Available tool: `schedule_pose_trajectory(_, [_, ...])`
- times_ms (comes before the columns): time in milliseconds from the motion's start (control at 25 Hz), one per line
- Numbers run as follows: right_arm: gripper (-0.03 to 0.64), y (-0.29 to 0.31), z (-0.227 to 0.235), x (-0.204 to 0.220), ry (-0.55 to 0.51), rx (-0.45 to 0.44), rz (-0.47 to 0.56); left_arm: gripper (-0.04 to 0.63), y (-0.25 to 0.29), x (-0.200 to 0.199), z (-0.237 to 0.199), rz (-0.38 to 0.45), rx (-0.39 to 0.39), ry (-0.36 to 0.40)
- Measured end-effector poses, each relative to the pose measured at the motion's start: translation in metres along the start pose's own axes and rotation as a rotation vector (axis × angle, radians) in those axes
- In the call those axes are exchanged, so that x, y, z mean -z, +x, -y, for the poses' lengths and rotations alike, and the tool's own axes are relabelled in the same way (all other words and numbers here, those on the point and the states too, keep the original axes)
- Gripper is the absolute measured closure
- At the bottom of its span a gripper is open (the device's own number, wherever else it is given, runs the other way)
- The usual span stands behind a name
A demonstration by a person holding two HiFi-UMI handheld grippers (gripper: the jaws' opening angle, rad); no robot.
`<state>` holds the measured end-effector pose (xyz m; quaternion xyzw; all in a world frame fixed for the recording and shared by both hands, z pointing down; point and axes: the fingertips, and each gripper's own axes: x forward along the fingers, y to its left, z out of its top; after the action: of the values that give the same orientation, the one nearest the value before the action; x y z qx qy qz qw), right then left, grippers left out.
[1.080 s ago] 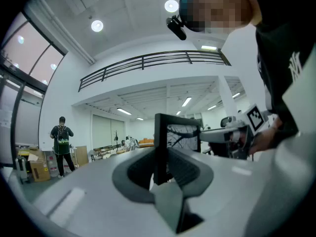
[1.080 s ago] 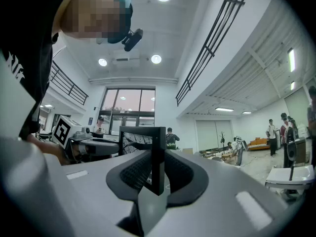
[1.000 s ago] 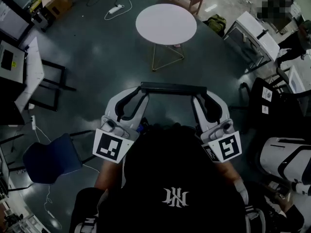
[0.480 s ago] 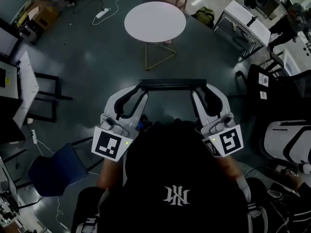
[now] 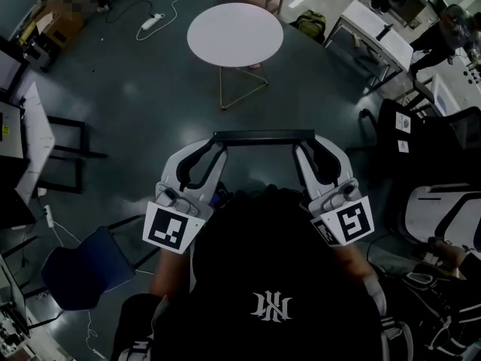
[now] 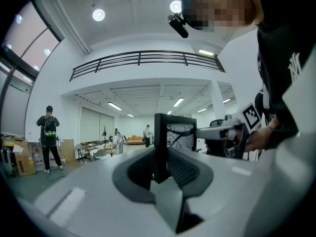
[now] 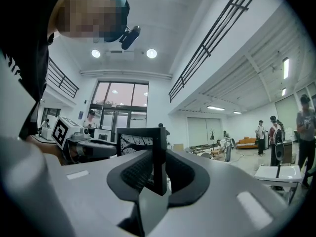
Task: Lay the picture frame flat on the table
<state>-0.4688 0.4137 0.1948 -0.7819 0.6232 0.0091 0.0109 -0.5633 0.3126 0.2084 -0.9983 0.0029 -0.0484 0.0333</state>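
status: the picture frame (image 5: pixel 263 136) is on no surface. it is held upright in the air in front of the person, with its top edge level.

the left gripper (image 5: pixel 219 143) holds one end. in the left gripper view its jaws stand narrow, pressed on the frame's upright side bar. the right gripper (image 5: pixel 307 144) holds the other end. its jaws have just been closing, and the right gripper view shows the frame's other side bar clamped between them.

the round white table (image 5: pixel 235 34) stands ahead, well apart from the frame.

done, as judged: the frame is secured at both ends. left to do: carry the frame to the table, tip it from upright to flat over the top, set it down, then release both ends.
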Motion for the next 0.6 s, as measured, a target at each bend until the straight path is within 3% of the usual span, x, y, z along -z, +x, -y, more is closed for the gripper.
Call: schedule_pose_trajectory(600, [0.552,0.025,-0.009,0.015,0.01,-0.021,-0.061,0.523,-0.002,0.018,-0.025,-0.02,0.0,-0.038])
